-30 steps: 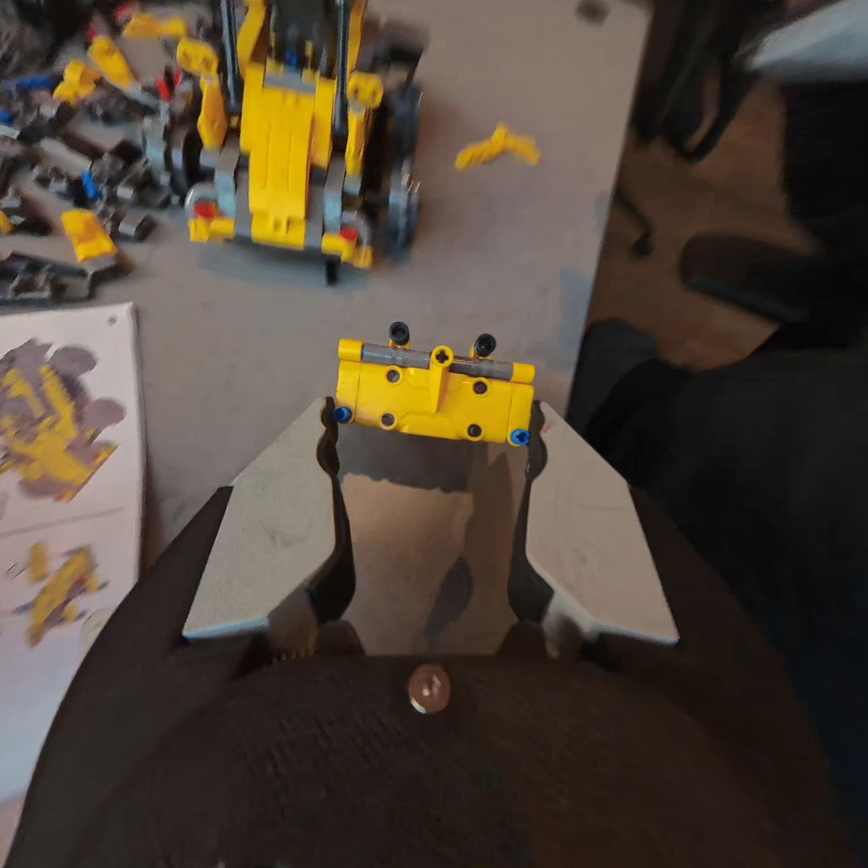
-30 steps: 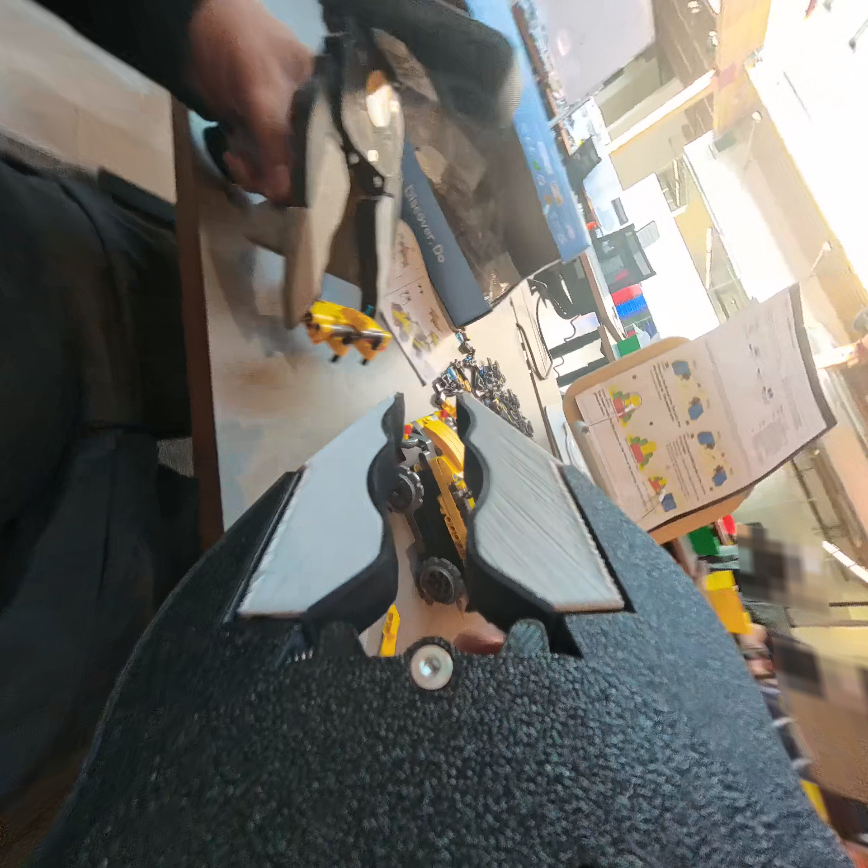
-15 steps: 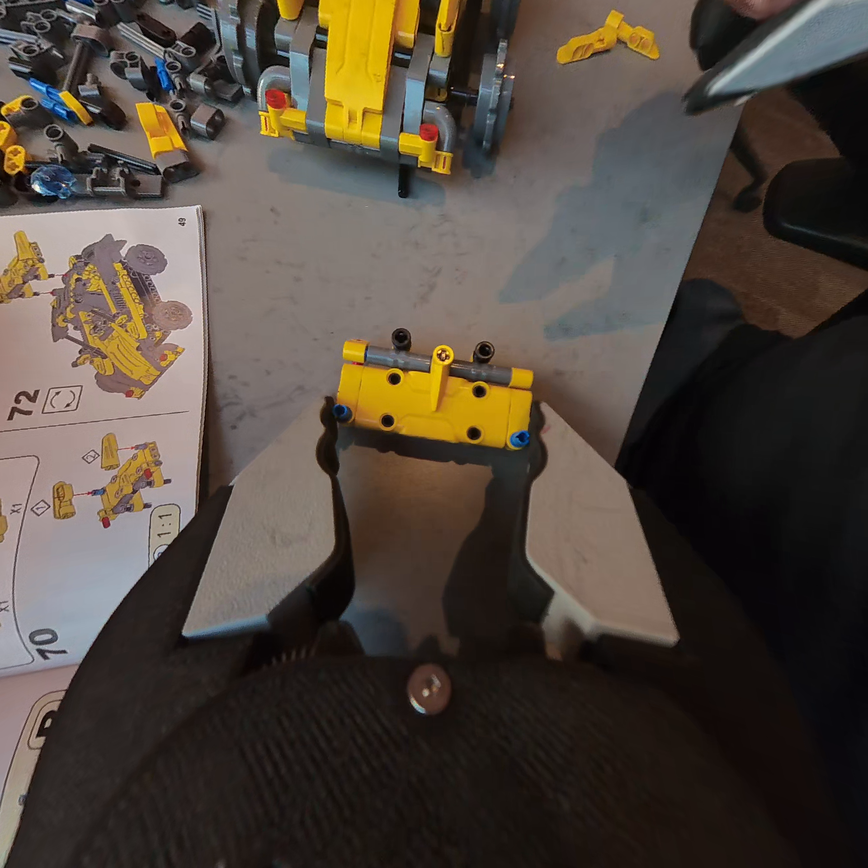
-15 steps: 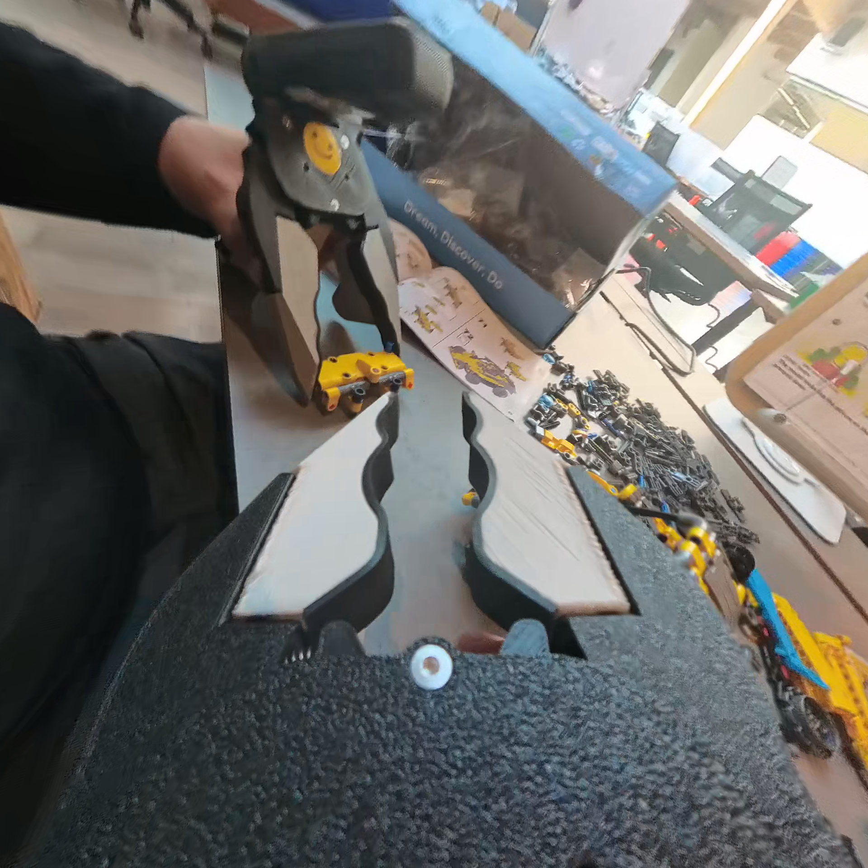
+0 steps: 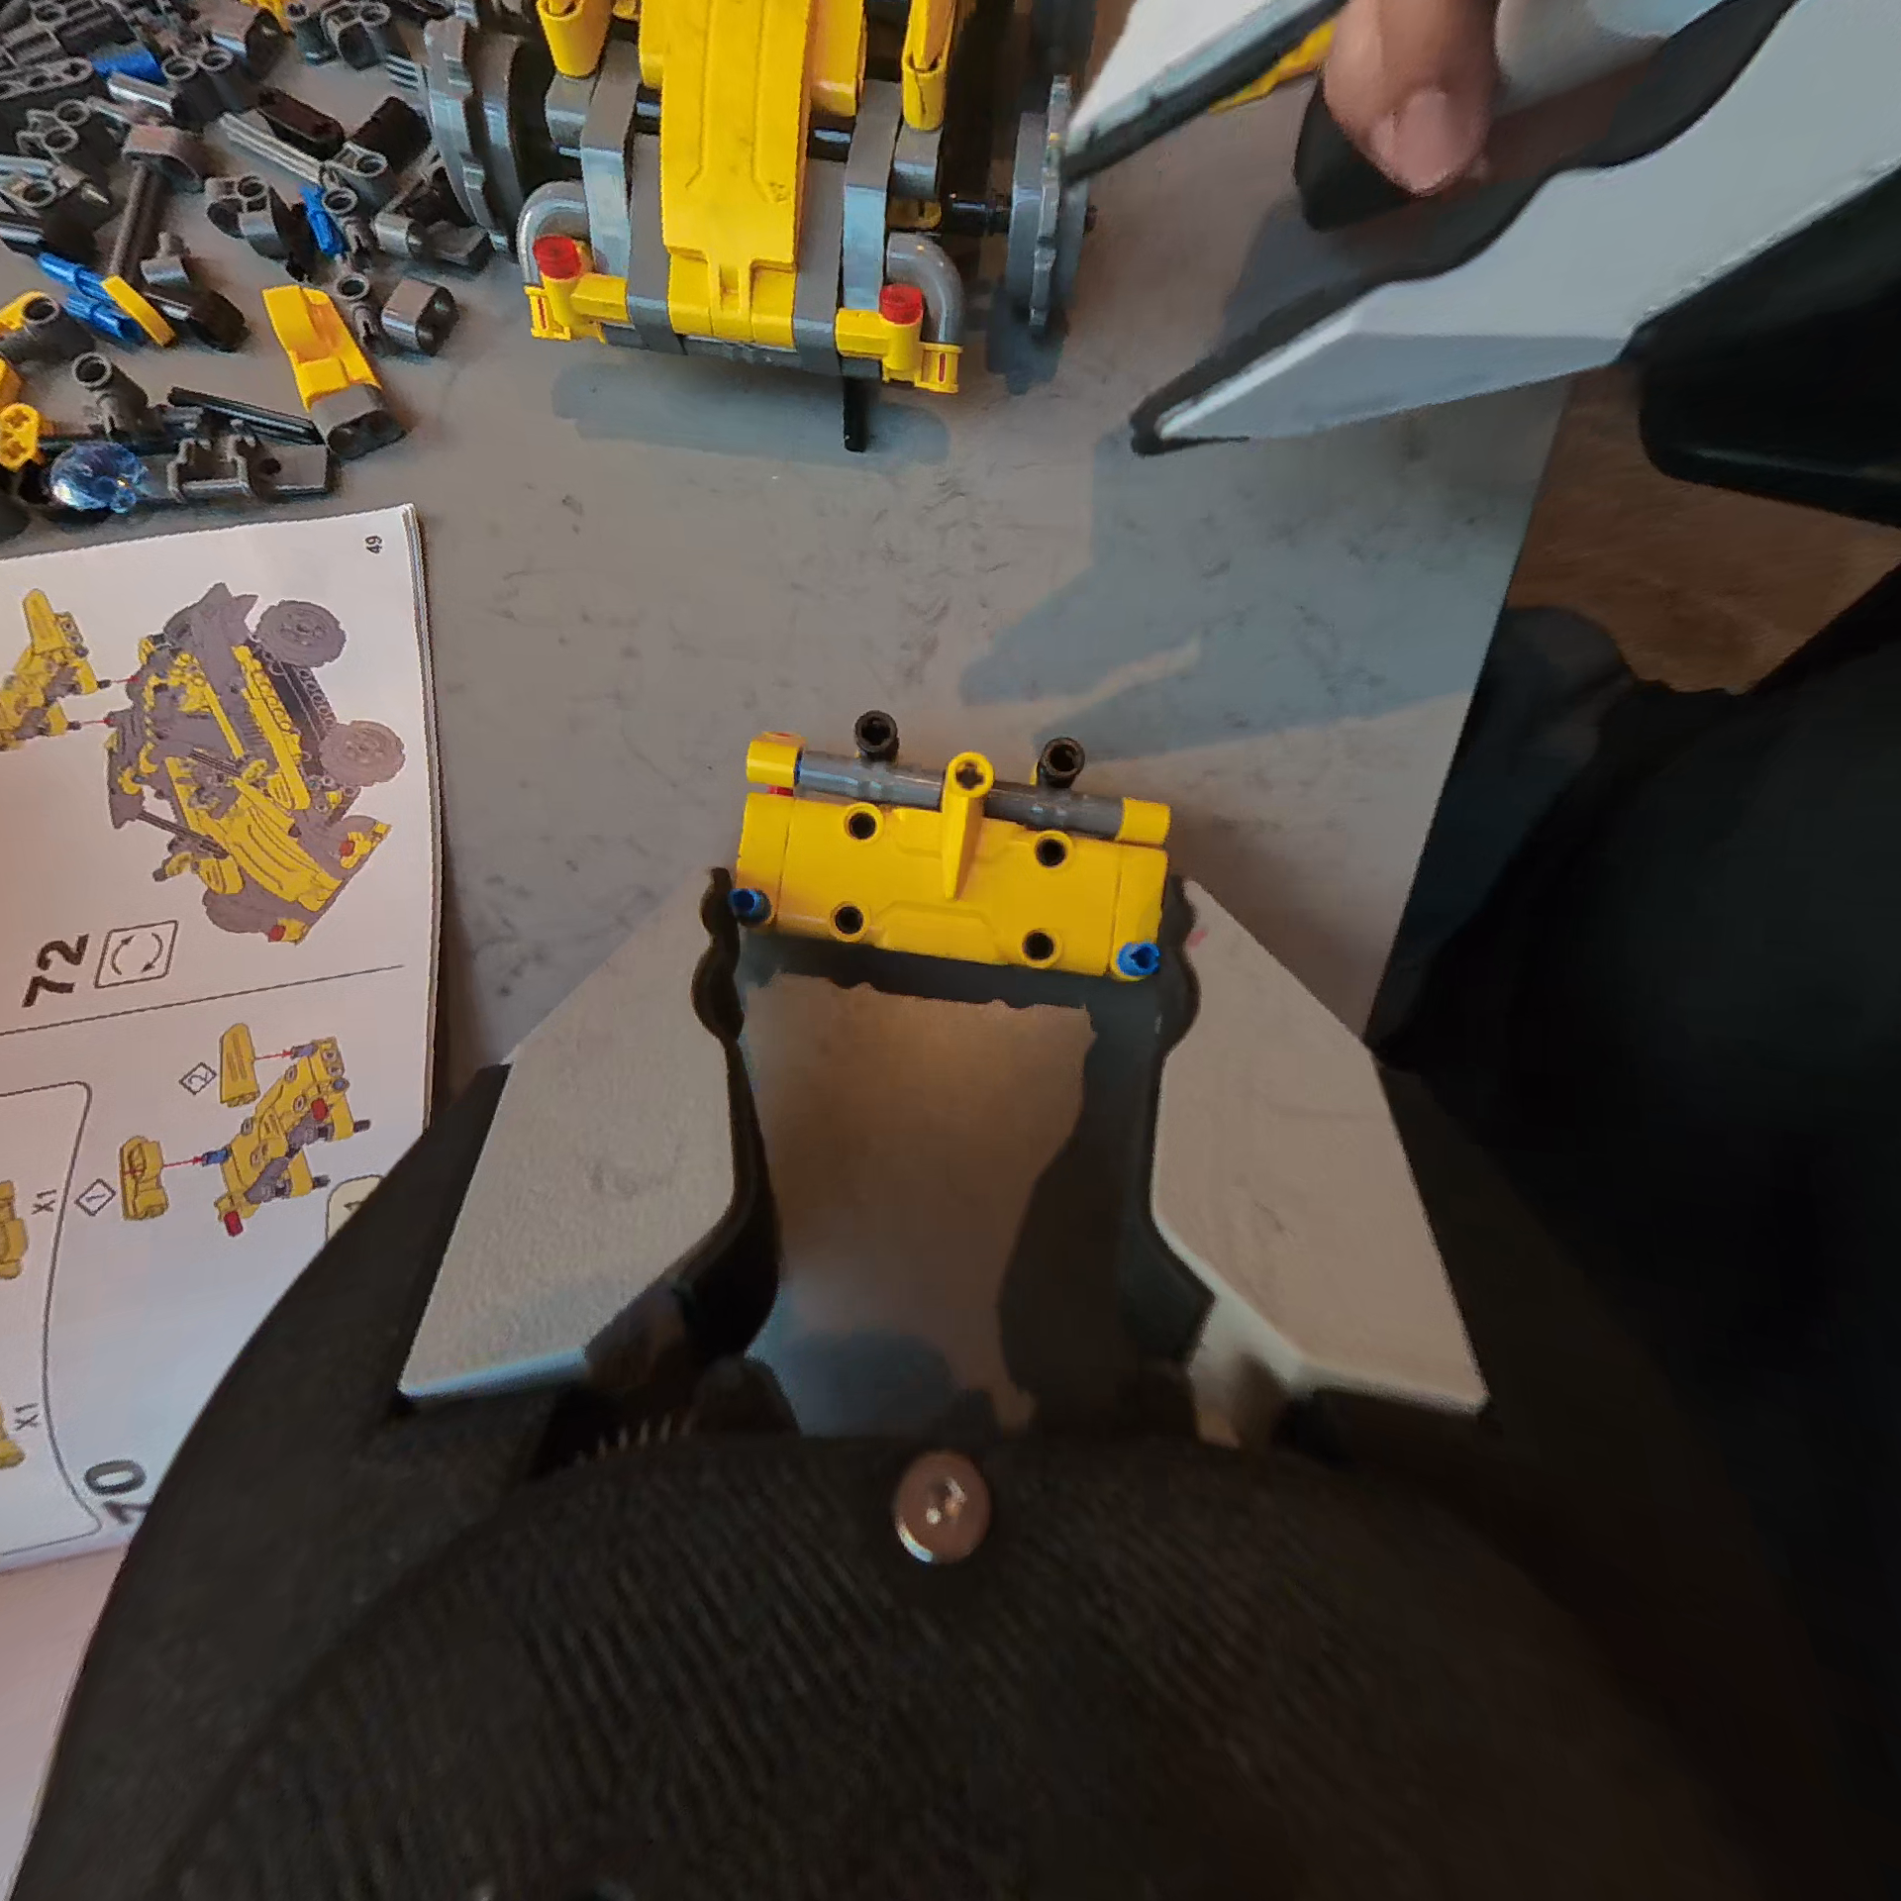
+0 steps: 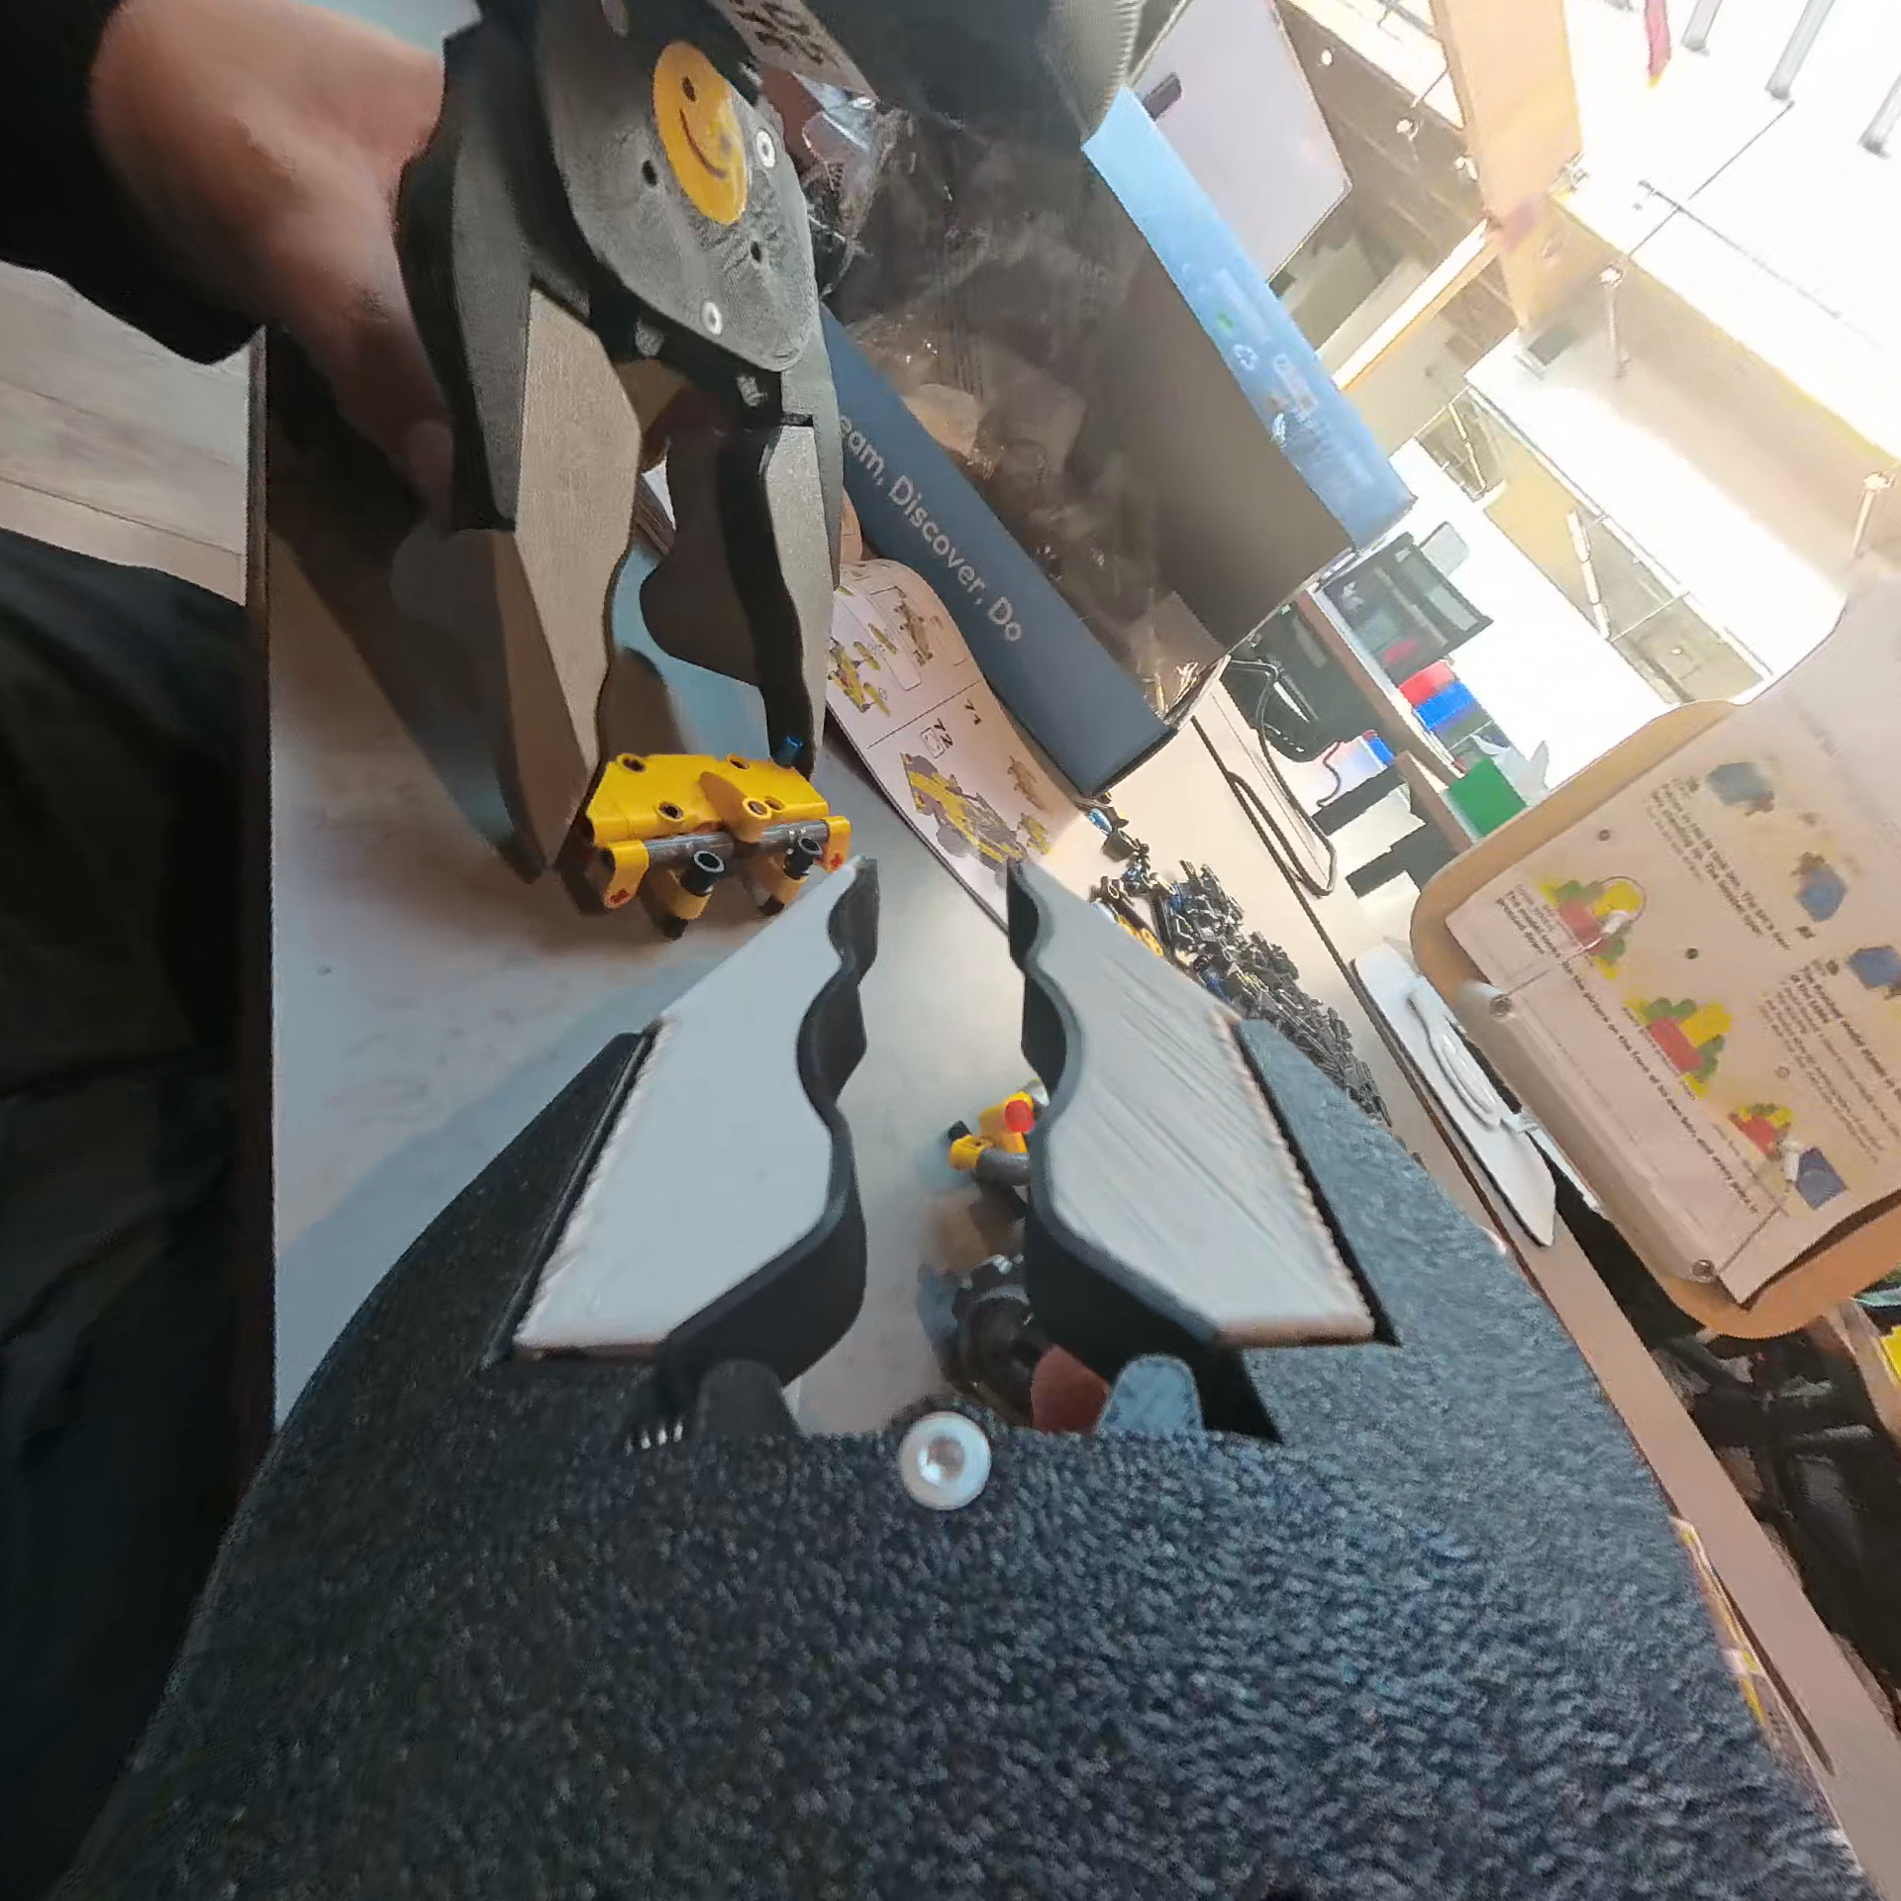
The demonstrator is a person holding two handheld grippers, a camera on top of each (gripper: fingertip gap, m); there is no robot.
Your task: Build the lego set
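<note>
The left gripper (image 5: 946, 926) clamps a small yellow plastic brick block with a grey axle (image 5: 952, 874) by its two short ends, at its fingertips just above the grey table (image 5: 720, 576). The block looks light, rigid and smooth. The right gripper (image 6: 941, 885), fingers apart and empty, hovers just beside it.

Left wrist light: I see dim, warm light; soft shadows lie on the grey table (image 5: 658, 638).
Left wrist blur: the right gripper (image 5: 1440, 206) smears at the top right — the rest is sharp.
Right wrist glare: windows (image 6: 1749, 257) blow out white at the upper right.
Right wrist blur: the hand (image 6: 278, 206) is soft.
Edges: both views bow outward — wide-angle.
</note>
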